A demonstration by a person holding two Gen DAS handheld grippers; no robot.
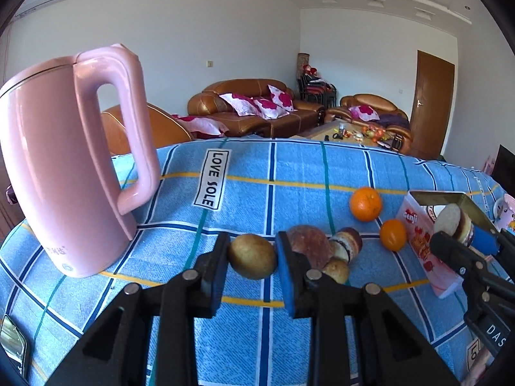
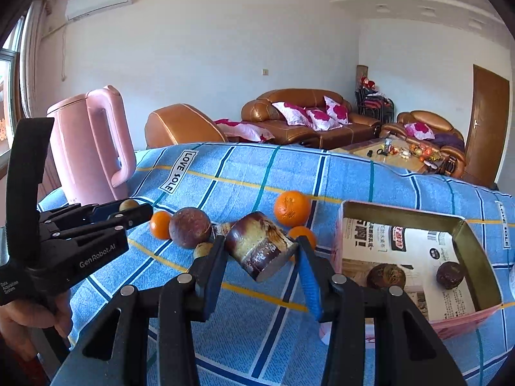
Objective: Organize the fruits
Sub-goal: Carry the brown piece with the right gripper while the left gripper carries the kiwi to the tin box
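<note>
On the blue checked tablecloth (image 1: 289, 167), loose fruit lies beside an open pink box (image 2: 463, 234). Left gripper (image 1: 252, 257): jaws pressed onto a small yellow-brown round fruit (image 1: 252, 256), which is pinched between the two pads; whether it is clear of the cloth cannot be told. Right gripper (image 2: 260, 247): jaws clamped on a short brown-and-cream cylindrical piece (image 2: 257, 244), tilted, with its cut end facing the camera. Between the two grippers: a large dark brown round fruit (image 2: 190, 227), a small tan fruit (image 2: 202, 250) just beside it, and three oranges, namely a large orange (image 2: 292, 208) farther back, a small orange (image 2: 160, 224) left of the dark fruit, and another small orange (image 2: 302, 234) partly hidden behind the right gripper's finger. Inside the box, on its printed paper lining: two dark round fruits (image 2: 386, 276), well apart. Far left of the table: a pink kettle (image 1: 64, 167), upright, handle towards the fruit
</note>
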